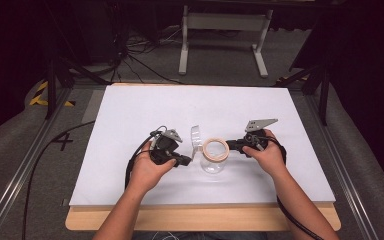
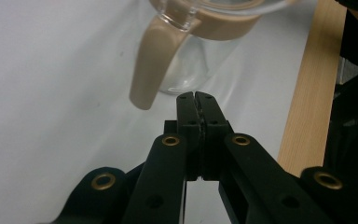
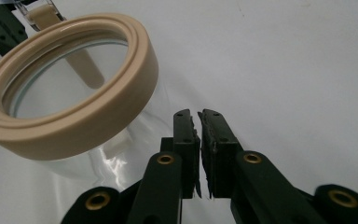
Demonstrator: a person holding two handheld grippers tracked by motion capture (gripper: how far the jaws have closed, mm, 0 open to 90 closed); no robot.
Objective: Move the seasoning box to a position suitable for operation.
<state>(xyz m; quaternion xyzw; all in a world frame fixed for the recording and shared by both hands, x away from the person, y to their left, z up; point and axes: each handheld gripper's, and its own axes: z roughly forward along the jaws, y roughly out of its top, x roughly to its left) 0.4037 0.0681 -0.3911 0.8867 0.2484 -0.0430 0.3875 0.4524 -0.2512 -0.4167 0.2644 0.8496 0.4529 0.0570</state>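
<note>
We read one mark, a black "4" (image 1: 64,141) on the grey floor beside the tabletop (image 1: 145,107), which is a smooth white sheet over a pale wooden board whose edge shows toward us. Around it run metal rails, with black cables, a white frame stand (image 1: 225,30) and dark curtains in the dim room beyond. Between our two sets of fingers stands a clear glass jar (image 1: 215,159), round-bellied, with a thick beige ring around its mouth and a beige-edged clear lid (image 1: 196,140) hinged up on its left side. Our left gripper (image 2: 196,96) has its black fingers pressed together on nothing, the tips just short of the jar's lower wall, beneath the hanging beige strap. Our right gripper (image 3: 196,113) has its fingers nearly together, a thin slit between the ribbed pads, holding nothing, with the jar's ring just to their left and near.
</note>
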